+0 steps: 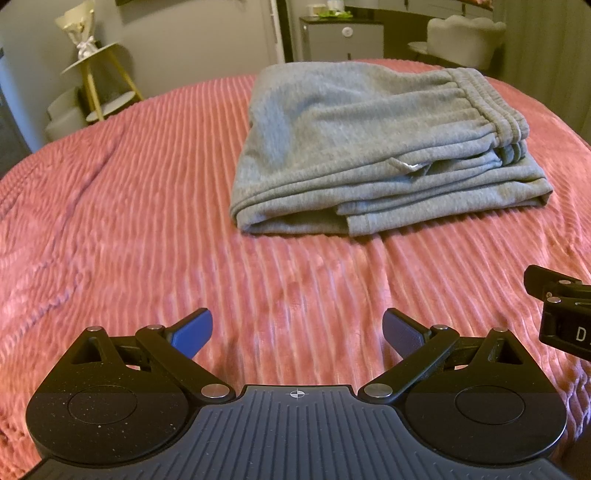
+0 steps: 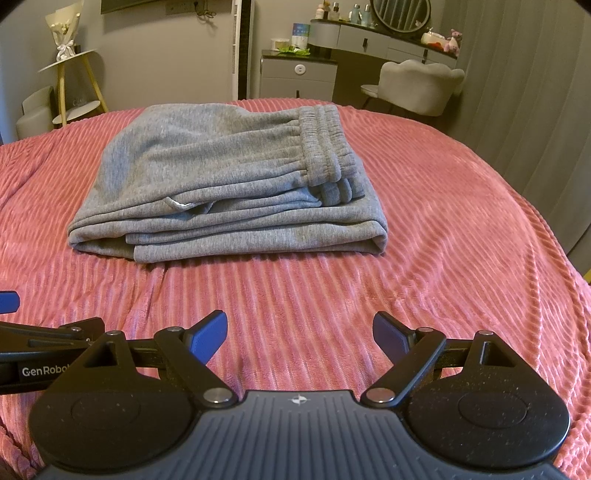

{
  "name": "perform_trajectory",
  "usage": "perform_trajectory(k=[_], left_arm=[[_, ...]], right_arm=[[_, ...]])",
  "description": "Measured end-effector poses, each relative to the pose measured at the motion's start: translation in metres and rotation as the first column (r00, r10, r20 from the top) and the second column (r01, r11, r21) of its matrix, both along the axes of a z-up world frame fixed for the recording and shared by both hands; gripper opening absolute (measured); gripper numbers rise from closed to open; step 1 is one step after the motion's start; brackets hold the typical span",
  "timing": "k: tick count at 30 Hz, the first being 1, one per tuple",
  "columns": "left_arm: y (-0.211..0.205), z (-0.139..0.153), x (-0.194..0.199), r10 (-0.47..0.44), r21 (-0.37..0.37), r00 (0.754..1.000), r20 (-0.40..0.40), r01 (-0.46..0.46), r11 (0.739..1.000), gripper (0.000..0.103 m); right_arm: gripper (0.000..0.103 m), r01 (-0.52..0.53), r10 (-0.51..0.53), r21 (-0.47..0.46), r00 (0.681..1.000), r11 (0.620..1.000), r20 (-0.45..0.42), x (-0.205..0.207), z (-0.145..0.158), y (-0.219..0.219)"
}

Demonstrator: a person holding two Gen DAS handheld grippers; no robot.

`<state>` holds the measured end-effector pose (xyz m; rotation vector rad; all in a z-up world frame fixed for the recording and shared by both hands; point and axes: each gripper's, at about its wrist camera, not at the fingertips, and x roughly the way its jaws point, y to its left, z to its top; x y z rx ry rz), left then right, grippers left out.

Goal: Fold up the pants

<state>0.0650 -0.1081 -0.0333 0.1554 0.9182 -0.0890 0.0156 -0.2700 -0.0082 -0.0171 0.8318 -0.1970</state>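
Grey sweatpants [image 1: 376, 147] [image 2: 229, 188] lie folded in a layered stack on the pink ribbed bedspread [image 1: 147, 206] [image 2: 443, 240], the elastic waistband on top at the right. My left gripper [image 1: 297, 332] hovers open above the bedspread, well short of the stack's near edge, with nothing between its blue pads. Just as far back, my right gripper [image 2: 299, 338] is open and empty. Each wrist view catches part of the other gripper at its side edge.
A small stand with yellow legs [image 2: 70, 85] holding a wrapped bouquet is beyond the bed at the left. A grey cabinet [image 2: 297, 75], a pale chair [image 2: 417, 88] and a vanity desk with a round mirror [image 2: 384, 35] stand behind the bed.
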Motion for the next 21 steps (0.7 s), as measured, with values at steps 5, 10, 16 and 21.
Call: perform_trajectory(k=[5,10,16,21], left_arm=[[-0.0001,-0.0001,-0.0001,0.0,0.001,1.0,-0.001,0.0,1.0,0.101],[0.0004,-0.0005,0.0001,0.001,0.0,1.0,-0.003,-0.001,1.0,0.101],[0.0005,-0.0008,0.0001,-0.001,0.0,1.0,-0.007,0.001,1.0,0.101],[0.0007,-0.0009,0.0003,-0.001,-0.001,1.0,-0.009,0.001,1.0,0.101]], right_arm=[[0.086,0.0,0.0,0.001,1.0,1.0,0.001,0.0001,0.0,-0.0002],[0.086,-0.001,0.001,0.0,1.0,1.0,0.001,0.0002,0.0,-0.0001],[0.086,0.0,0.0,-0.001,1.0,1.0,0.0,0.0,0.0001,0.0],[0.086,-0.001,0.001,0.0,1.0,1.0,0.0,0.0003,0.0001,0.0001]])
